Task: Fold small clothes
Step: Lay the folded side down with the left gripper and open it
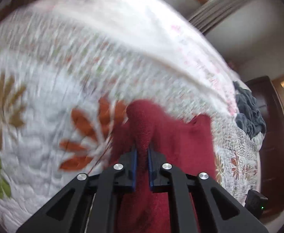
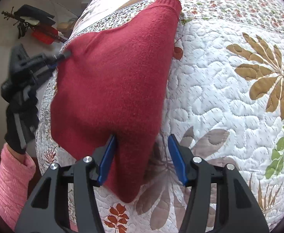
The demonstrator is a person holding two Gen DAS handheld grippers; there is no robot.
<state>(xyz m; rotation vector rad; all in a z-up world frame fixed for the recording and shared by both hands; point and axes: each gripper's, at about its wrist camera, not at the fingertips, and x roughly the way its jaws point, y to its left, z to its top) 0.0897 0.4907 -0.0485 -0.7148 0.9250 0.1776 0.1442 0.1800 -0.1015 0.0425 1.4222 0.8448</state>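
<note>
A red knitted garment (image 2: 118, 73) lies spread on a white quilted bedspread (image 2: 219, 97) stitched with brown, green and rust leaf shapes. Its ribbed cuff (image 2: 169, 2) points toward the far side of the bed.

The left gripper (image 1: 142, 153) has its blue-lined jaws nearly closed, pinching a raised ridge of the red fabric between them. In the right wrist view that same tool meets the garment's left edge. A black-gloved hand (image 2: 21, 120) grips it from below, the wrist bent upward out of a pink sleeve (image 2: 12, 184).

The right gripper (image 2: 142, 157) is held low over the near end of the garment with its jaws spread wide. The left pad touches the cloth, the right pad stands clear over the quilt, and nothing is clamped.

A dark grey bundle of cloth (image 1: 248, 112) sits at the bed's far edge in the blurred left wrist view.
</note>
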